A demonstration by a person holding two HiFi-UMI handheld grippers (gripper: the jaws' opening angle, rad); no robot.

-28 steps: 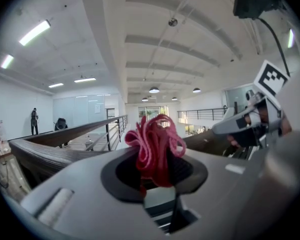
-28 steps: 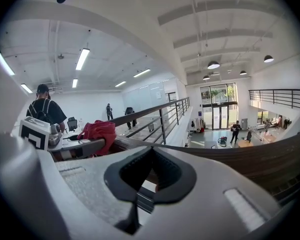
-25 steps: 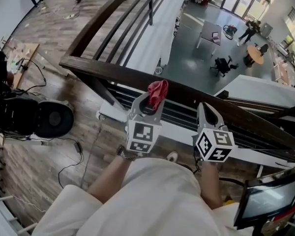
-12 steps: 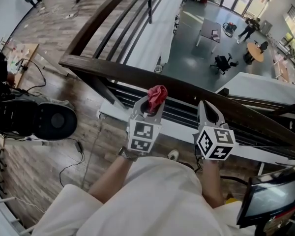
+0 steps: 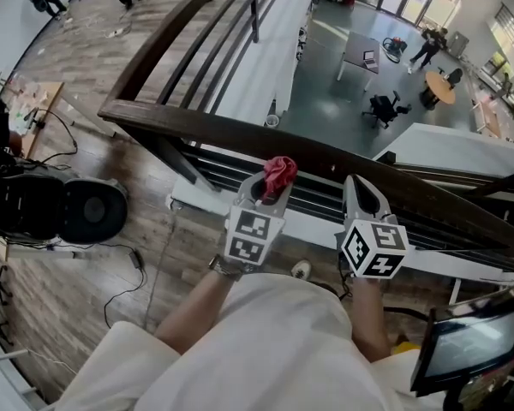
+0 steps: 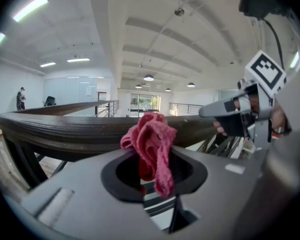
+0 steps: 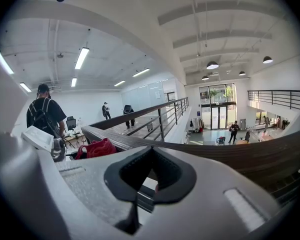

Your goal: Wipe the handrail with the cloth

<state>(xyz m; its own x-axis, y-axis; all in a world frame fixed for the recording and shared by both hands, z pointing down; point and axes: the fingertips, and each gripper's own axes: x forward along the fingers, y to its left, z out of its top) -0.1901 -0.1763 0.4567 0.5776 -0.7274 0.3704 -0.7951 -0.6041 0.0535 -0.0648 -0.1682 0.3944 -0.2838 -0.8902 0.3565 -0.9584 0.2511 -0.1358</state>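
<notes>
Head view: the left gripper [image 5: 270,191] pinches the red cloth [image 5: 280,173] at the dark handrail [image 5: 197,131], with an open drop beyond. Left gripper view: the jaws are closed on a loose bunch, and contact with the wood is unclear; dragging could tug it free and overboard. Right gripper view: the right gripper [image 7: 152,156] is closed and empty.

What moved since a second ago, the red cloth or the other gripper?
The red cloth moved. The left gripper, shut on it, slid it a little to the right along the handrail. Nothing was grabbed or let go. The right gripper stayed where it was beside it, shut and empty, and the handrail did not change.
</notes>
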